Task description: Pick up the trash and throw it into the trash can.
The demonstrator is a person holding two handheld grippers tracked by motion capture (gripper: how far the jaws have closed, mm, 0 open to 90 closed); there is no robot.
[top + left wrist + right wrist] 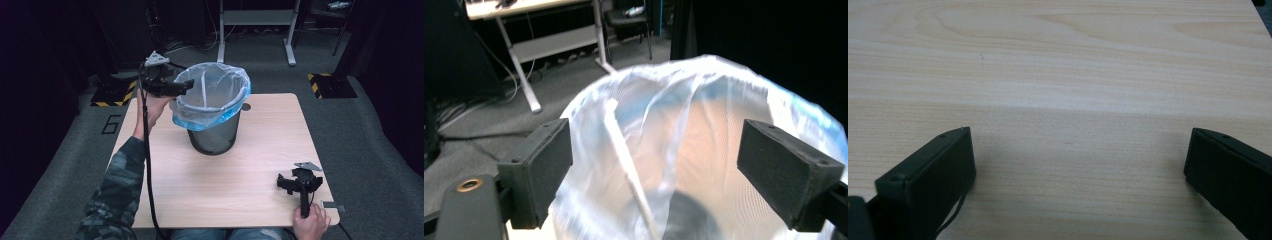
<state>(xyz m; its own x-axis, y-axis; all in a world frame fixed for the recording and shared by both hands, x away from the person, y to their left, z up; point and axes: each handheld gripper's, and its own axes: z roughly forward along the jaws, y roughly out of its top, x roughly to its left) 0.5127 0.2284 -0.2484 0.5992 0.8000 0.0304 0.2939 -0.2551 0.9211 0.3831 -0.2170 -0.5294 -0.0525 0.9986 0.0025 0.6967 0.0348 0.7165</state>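
While both tongs gape empty, mesh bin (pixel 214 135) stands upright, clear blue-tinged liner (pixel 212 100) seemingly holding pale stick.

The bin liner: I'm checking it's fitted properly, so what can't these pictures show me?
- Bin bottom: high view, hidden by the liner folds.
- Far rim: left gripper view, blurred.
- Left claw touching the liner or not: high view, too small; left gripper view, pads apart.

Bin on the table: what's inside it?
The bin is lined with a translucent bag, its edge folded over the rim. A thin white stick leans inside. The bag folds hide most of the bottom.
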